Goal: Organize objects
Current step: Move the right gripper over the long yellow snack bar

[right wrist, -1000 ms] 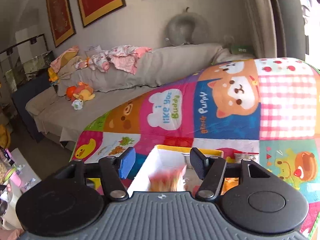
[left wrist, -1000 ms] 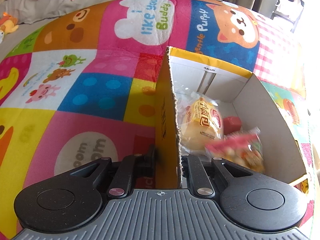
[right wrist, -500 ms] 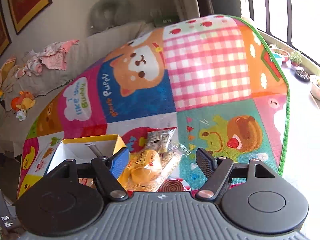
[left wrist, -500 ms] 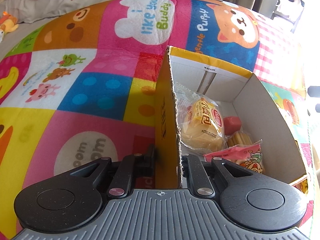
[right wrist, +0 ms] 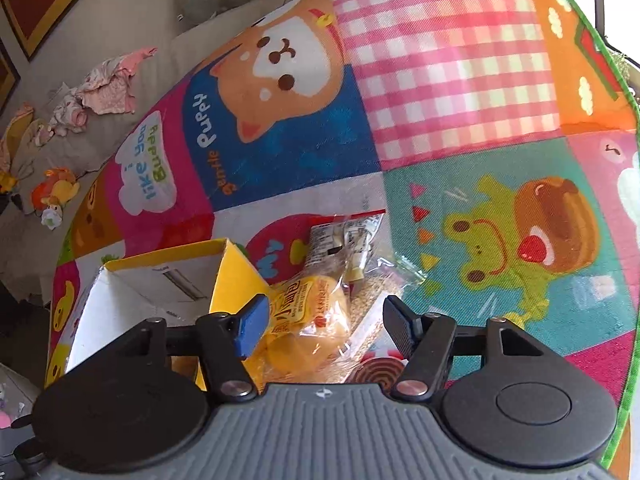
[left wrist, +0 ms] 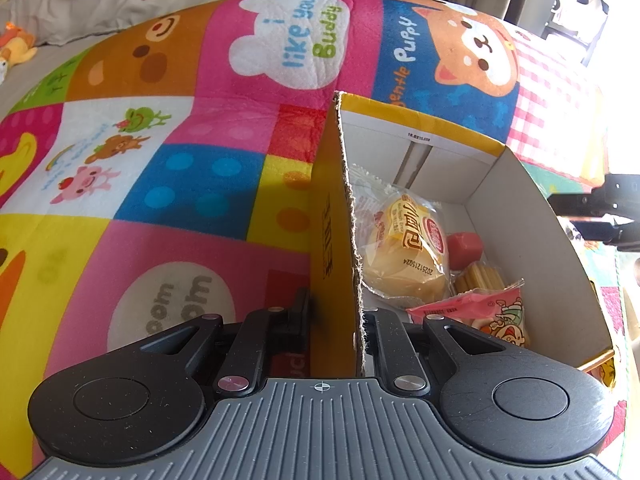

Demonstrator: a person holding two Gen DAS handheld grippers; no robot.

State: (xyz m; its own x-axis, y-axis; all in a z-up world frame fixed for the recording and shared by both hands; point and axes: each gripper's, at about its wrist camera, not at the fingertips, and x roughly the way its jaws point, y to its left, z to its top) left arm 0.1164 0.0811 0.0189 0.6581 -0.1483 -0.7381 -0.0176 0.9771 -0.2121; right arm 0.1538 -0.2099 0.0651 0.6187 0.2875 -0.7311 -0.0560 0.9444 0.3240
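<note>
Your left tongs (left wrist: 334, 320) pinched the box (left wrist: 520, 208) wall, a bun (left wrist: 404, 256) and snacks (left wrist: 480, 312) were inside, and your open right tongs (right wrist: 322, 328) hung over more packets (right wrist: 316, 312) on the mat (right wrist: 460, 80).

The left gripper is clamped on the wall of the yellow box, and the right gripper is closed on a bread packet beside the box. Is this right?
Not quite. The right gripper is open, not closed: in the right wrist view its jaws stand wide apart above the bread packet beside the box. The rest holds: the left wrist view shows the left gripper clamped on the box wall.
</note>
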